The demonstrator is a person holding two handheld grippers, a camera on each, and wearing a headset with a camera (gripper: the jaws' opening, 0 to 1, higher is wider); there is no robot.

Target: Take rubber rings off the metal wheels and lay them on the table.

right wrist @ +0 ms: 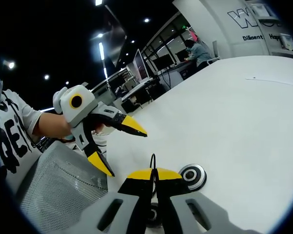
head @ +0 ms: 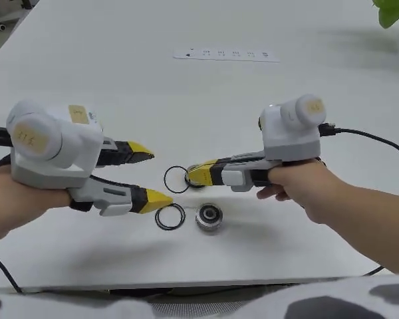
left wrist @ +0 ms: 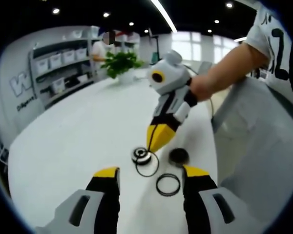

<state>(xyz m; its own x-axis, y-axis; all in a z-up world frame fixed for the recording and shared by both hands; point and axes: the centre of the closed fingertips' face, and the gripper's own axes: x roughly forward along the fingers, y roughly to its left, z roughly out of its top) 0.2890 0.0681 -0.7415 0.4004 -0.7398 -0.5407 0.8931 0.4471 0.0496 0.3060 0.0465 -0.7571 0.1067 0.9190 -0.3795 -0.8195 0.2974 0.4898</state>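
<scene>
Now two metal wheels [head: 209,217], two rubber rings [head: 169,217]; right gripper [head: 193,174] pinching one ring, left gripper [head: 158,177] fingers [head: 156,199] spread.

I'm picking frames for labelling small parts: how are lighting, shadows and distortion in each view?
Head view: soft even light, a faint shadow beside the wheel, fairly sharp. Left gripper view: strong fisheye bend, windows blown out. Right gripper view: rolled, dark ceiling with bright lamp spots, the ring just a thin line.

wheel [right wrist: 153,219] mostly hidden under jaws, plant [head: 394,12] cropped
</scene>
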